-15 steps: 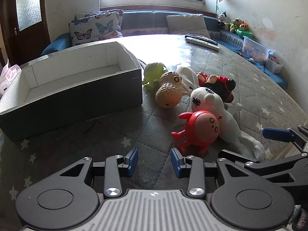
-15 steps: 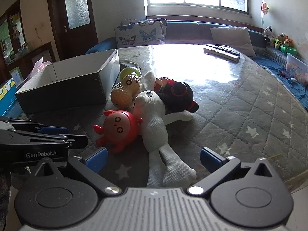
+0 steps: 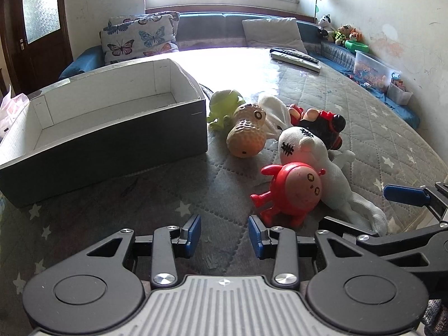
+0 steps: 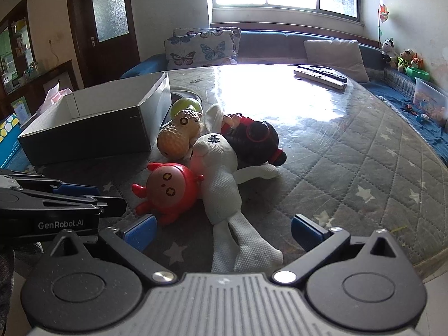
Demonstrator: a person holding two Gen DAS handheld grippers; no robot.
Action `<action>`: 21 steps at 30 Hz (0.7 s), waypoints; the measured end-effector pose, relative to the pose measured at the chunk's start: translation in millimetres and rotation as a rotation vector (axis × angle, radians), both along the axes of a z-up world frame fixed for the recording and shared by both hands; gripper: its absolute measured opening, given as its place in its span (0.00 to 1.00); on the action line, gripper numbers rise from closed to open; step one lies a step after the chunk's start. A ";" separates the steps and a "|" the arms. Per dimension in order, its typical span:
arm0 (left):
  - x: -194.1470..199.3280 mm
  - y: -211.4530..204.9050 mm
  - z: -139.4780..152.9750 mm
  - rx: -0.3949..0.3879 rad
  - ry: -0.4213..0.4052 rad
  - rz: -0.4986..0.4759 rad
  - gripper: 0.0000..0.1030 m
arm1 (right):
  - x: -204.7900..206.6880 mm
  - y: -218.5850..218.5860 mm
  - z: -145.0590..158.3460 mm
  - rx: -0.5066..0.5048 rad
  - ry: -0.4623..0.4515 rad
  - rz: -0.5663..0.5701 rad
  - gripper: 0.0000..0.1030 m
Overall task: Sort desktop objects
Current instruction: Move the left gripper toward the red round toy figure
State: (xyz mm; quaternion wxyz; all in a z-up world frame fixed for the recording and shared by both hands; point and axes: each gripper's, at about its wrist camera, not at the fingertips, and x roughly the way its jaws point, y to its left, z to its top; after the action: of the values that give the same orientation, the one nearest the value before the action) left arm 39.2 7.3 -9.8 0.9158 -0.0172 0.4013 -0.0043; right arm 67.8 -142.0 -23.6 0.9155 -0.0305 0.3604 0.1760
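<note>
Quilted, star-printed table (image 4: pixel 350 168) carries five toys, perhaps: glossy round red figure (image 4: pixel 170 189), knitted white doll (image 4: pixel 221 173). Left gripper (image 3: pixel 224 235) narrowly parted, right gripper (image 4: pixel 221 231) wide apart.

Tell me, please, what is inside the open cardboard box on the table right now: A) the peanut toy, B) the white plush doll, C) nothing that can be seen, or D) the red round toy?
C: in the left wrist view the box shows only its bare white floor, while the toys lie outside on the table.
</note>
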 end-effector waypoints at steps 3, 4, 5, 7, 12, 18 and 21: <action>0.5 -0.2 0.6 0.001 0.002 0.000 0.39 | 0.1 0.1 0.1 0.000 0.000 0.000 1.00; 0.6 -0.2 0.6 0.001 0.002 0.000 0.39 | 0.1 0.1 0.1 0.000 0.000 0.001 1.00; 0.5 -0.1 0.6 0.000 0.002 0.000 0.39 | 0.1 0.1 0.1 0.001 0.001 0.000 1.00; 0.9 0.0 0.6 0.000 0.002 0.000 0.39 | 0.9 0.3 1.0 0.001 0.000 0.000 1.00; 2.5 1.0 1.8 -0.003 0.001 0.000 0.39 | 4.4 2.1 3.7 0.004 -0.003 0.000 1.00; 7.9 5.3 4.1 -0.012 0.007 -0.002 0.39 | 7.2 4.0 3.9 0.007 -0.002 0.002 1.00; 10.8 7.5 5.1 -0.019 0.007 -0.003 0.39 | 11.4 6.2 4.2 0.006 -0.001 0.007 1.00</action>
State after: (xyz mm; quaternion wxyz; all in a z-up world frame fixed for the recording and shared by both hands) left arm 50.0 14.8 -4.7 0.9142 -0.0252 0.4043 -0.0094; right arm 79.2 -135.8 -19.4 0.9152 -0.0290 0.3592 0.1803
